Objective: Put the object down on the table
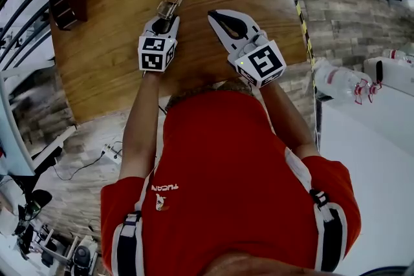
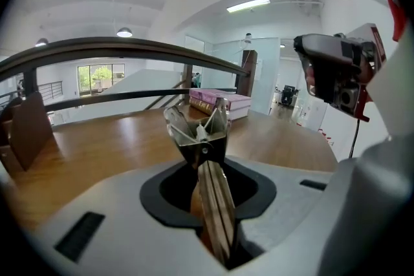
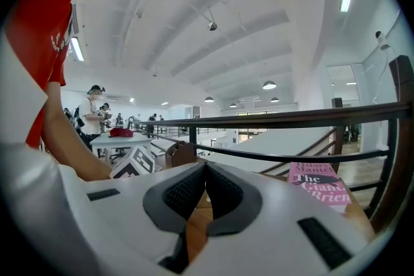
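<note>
The clip (image 1: 169,8), a metal head on flat wooden arms, is clamped by its arms in the left gripper (image 1: 164,22) and points far over the table (image 1: 103,61). Table contact cannot be confirmed. This hold leaves the head free to land first. The right gripper (image 1: 223,19) is closed and empty, and stands clear just to the right.
</note>
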Available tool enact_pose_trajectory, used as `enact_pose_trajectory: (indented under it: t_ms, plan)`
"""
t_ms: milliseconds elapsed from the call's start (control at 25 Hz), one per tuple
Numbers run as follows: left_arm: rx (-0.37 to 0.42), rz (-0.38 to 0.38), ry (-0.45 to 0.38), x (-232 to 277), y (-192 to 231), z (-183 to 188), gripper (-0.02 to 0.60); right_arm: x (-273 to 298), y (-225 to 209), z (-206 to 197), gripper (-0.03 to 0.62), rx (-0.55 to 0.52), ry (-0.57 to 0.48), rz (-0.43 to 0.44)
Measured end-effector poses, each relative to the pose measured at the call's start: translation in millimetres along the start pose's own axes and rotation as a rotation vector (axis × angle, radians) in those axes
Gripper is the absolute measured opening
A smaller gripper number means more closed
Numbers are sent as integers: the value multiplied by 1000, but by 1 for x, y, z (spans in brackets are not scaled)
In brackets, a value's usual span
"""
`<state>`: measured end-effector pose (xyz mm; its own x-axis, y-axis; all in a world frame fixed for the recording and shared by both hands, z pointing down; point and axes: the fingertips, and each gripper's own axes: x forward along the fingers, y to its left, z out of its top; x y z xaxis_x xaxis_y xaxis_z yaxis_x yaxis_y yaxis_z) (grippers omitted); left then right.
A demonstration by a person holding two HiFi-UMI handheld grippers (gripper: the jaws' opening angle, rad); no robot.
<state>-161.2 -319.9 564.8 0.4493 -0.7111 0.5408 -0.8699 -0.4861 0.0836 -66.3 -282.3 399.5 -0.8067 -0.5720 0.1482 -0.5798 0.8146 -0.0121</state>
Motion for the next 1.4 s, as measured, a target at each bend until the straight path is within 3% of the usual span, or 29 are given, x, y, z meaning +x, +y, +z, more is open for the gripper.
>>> enact_pose_trajectory:
  t_ms: [440, 560, 1000, 1400]
  plan:
    - [12, 33, 94, 17, 2, -17, 101, -9, -16, -8, 25, 15, 5, 8]
    - [7, 37, 109, 16, 5, -20, 128, -8, -17, -8, 25, 19, 3, 14]
    - [-16, 109, 66, 6, 21, -13, 244, -5, -15, -9, 25, 17, 4, 45]
    - [-50, 187, 63, -9, 54, -19, 256, -1, -15, -7, 25, 12, 0, 53]
